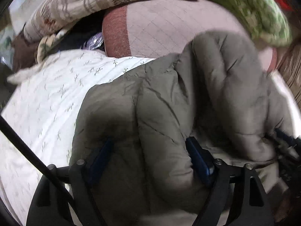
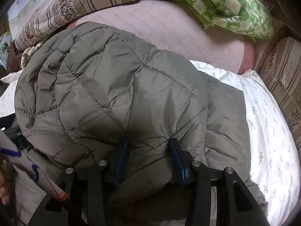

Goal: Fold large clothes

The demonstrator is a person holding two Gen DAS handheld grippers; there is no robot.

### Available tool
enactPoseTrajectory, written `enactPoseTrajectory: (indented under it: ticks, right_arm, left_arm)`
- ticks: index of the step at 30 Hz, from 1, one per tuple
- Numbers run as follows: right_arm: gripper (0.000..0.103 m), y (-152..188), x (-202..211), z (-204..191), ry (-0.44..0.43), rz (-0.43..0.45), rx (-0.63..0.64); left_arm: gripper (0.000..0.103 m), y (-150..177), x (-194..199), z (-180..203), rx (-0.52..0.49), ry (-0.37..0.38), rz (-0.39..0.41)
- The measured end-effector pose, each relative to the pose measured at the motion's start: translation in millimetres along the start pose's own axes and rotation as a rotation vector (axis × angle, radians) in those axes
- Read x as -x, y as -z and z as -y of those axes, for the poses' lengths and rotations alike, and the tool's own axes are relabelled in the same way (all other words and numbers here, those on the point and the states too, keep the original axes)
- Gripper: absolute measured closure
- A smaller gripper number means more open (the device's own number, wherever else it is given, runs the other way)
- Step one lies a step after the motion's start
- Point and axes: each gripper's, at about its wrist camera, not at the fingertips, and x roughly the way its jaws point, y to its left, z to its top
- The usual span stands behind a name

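White bed sheet (image 2: pixel 263 124) under puffy grey coat (image 2: pixel 116 86). Left hand-held gripper (image 1: pixel 150 156) and right hand-held gripper (image 2: pixel 148 158) each pinched a thick fold. Best kept tight, moved together, laid flat.

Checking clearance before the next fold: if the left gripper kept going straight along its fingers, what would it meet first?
The left gripper would meet only more of the grey quilted jacket bunched between its fingers; beyond that, probably the white sheet.
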Motion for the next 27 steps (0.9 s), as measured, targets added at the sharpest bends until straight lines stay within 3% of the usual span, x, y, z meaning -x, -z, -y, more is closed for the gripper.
enactPoseTrajectory:
  ticks: [3,6,10,14,17,20,27]
  right_arm:
    - [0.052,-1,29,4,0.000,0.051,-0.016]
    - [0.047,8,54,6,-0.020,0.092,-0.048]
    - [0.043,31,48,-1,0.012,0.071,-0.023]
    - [0.038,35,25,-9,0.053,0.030,0.018]
    - [0.038,28,35,-5,0.047,0.020,-0.008]
    - [0.038,32,67,6,0.005,0.038,-0.062]
    - [0.033,97,150,17,-0.030,0.066,-0.071]
  left_arm:
    - [0.024,3,32,-9,0.060,0.066,0.043]
    - [0.024,15,36,-9,0.063,0.071,0.041]
    - [0.023,38,9,5,0.001,0.000,0.002]
    - [0.022,40,14,13,-0.037,-0.040,0.010]
    - [0.022,41,38,1,0.011,0.000,0.000]
    - [0.022,58,74,-13,0.031,-0.024,0.028]
    - [0.022,140,166,-48,0.099,-0.100,0.060]
